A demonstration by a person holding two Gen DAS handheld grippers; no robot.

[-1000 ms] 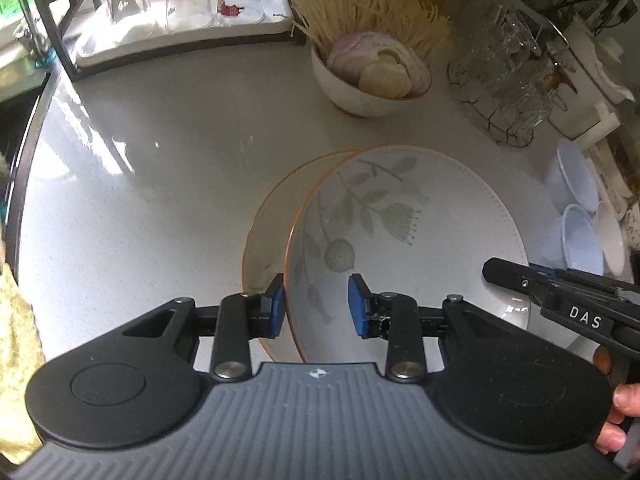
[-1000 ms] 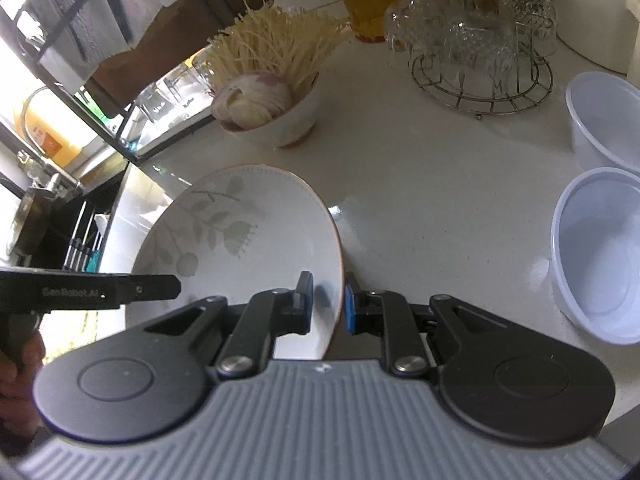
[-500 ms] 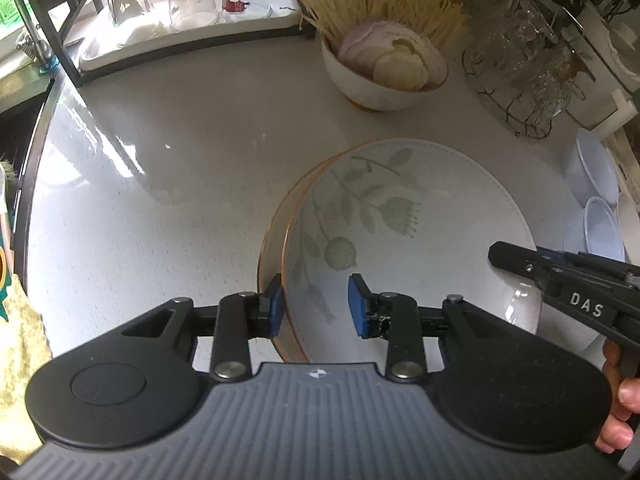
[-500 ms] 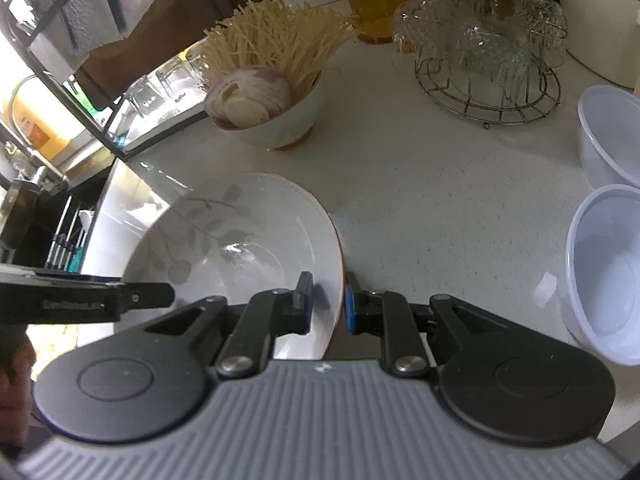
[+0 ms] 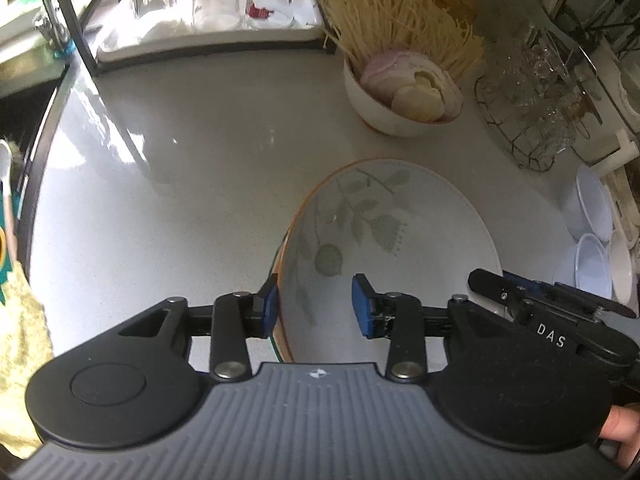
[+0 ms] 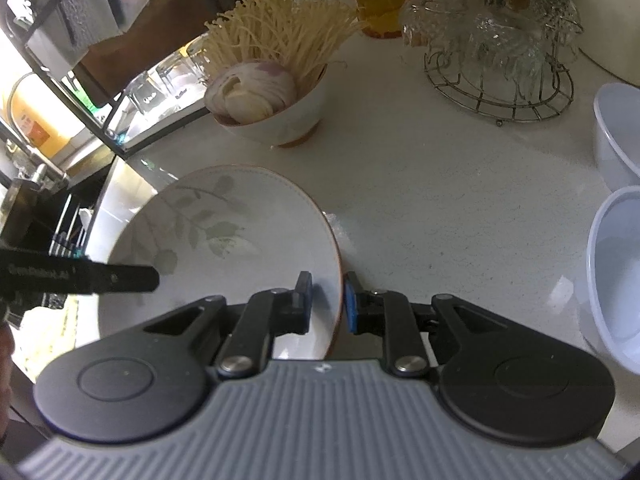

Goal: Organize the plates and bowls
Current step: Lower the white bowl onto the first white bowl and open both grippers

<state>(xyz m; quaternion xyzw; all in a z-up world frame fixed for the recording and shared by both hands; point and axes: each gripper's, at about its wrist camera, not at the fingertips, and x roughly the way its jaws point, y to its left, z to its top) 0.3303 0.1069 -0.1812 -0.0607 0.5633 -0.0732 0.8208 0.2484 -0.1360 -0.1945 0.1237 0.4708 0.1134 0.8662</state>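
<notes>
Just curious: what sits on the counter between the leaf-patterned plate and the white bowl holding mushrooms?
Nothing: bare pale speckled counter separates the leaf-patterned plate from the white bowl, clearest in the right wrist view.

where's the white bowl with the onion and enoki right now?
The white ceramic bowl of onion and enoki mushrooms sits on the pale countertop, behind the leaf-patterned plate and left of the wire rack of glassware.

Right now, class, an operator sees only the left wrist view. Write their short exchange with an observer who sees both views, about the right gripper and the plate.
Operator: Has the right gripper really got the plate?
Observer: Yes, its two pads pinch the plate's right rim between them.
Operator: What lies beyond that rim?
Observer: Bare counter separates it from the nearest plastic bowl.
</notes>
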